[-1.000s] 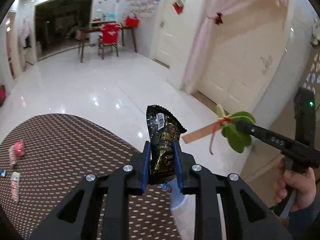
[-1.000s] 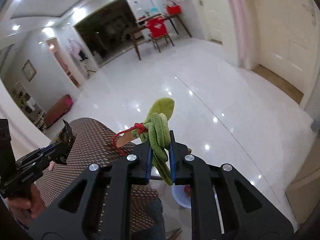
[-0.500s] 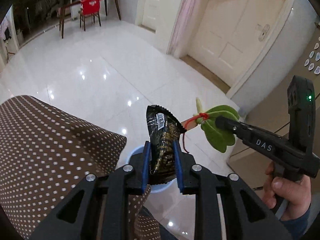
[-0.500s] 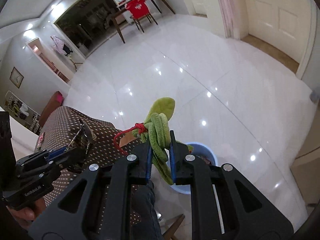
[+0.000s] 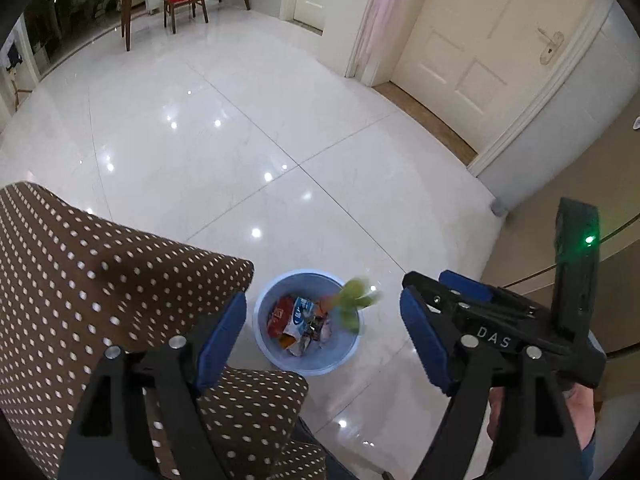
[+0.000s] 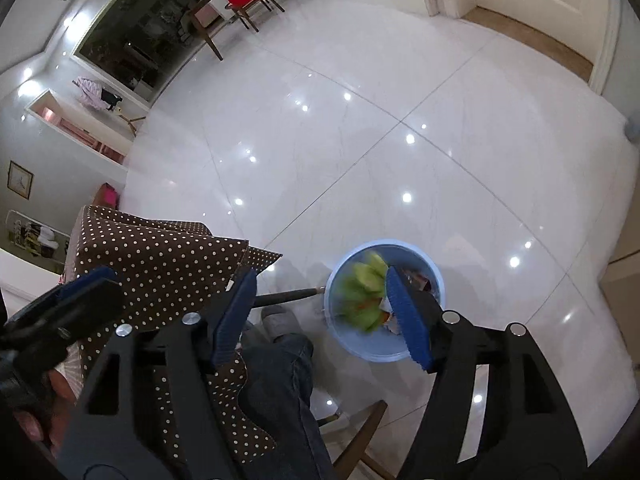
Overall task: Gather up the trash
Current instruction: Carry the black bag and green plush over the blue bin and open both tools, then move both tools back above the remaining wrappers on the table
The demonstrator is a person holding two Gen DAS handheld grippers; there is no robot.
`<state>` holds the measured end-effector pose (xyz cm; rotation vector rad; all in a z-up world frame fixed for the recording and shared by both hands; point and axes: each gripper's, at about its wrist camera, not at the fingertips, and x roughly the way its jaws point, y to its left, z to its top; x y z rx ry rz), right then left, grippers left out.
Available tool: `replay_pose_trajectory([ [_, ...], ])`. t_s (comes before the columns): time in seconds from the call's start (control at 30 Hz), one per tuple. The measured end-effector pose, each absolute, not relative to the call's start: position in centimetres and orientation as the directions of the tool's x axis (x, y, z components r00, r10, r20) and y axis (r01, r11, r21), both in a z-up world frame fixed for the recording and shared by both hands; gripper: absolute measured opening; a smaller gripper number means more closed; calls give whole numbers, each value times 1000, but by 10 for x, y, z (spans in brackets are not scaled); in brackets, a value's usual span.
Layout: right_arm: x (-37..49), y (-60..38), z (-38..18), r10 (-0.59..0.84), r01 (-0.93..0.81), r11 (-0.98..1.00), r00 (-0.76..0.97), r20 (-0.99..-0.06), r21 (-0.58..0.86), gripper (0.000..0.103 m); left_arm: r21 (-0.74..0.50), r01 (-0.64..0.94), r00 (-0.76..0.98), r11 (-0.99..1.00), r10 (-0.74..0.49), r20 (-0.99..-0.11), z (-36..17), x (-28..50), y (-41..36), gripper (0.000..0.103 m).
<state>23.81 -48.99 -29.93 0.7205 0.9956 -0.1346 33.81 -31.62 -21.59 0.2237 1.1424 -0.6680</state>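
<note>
A light blue bin (image 5: 308, 368) stands on the white floor below both grippers, with several wrappers (image 5: 294, 318) inside. My left gripper (image 5: 323, 300) hangs over it, its jaws opening with nothing between them. The black wrapper is no longer in them; I cannot pick it out in the bin. My right gripper (image 6: 320, 276) is also opening and holds nothing. A blurred green leafy bundle (image 6: 364, 296) is dropping into the bin (image 6: 372, 354), just left of the right pad. In the left wrist view the bundle (image 5: 354, 300) is over the bin's right rim, and the right gripper (image 5: 438, 282) is beside it.
A table with a brown polka-dot cloth (image 5: 100, 280) borders the bin on the left. A person's jeans leg (image 6: 280, 380) and grey shoe (image 6: 276, 316) lie near the bin, with a wooden chair leg (image 6: 360, 440) below. A cream door (image 5: 460, 60) stands at the far right.
Both grippers have sunk and tilted down over the bin. Both sets of jaws have opened: the black wrapper has left the left gripper and the green bundle has left the right one.
</note>
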Motion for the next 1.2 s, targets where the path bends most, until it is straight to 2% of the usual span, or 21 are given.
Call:
replay_pose_trajectory([
  [0.03,237,-490,-300,211,421,763,555,-805,491,76,-158,592,261,791,-374,-890,-213,339,-315,82],
  [0.1,238,-492,-303,207,426,762,554,-807,488,92,-151,586,281,796,-374,-884,-208,340,-305,85],
  [0.17,236,-495,-303,198,436,760,550,-811,481,96,-145,575,302,805,-373,-877,-203,340,-300,89],
  [0.37,238,-487,-297,140,458,785,526,-839,418,97,-145,569,336,810,-390,-857,-183,330,-286,89],
  [0.7,237,-467,-258,112,415,813,575,-810,407,97,-164,579,398,799,-452,-798,-146,310,-257,89],
  [0.97,238,-448,-215,94,367,839,629,-772,401,97,-133,577,467,806,-459,-756,-120,296,-230,89],
  [1.2,242,-420,-171,87,298,871,689,-720,390,97,-155,544,506,825,-470,-723,-102,290,-187,89],
])
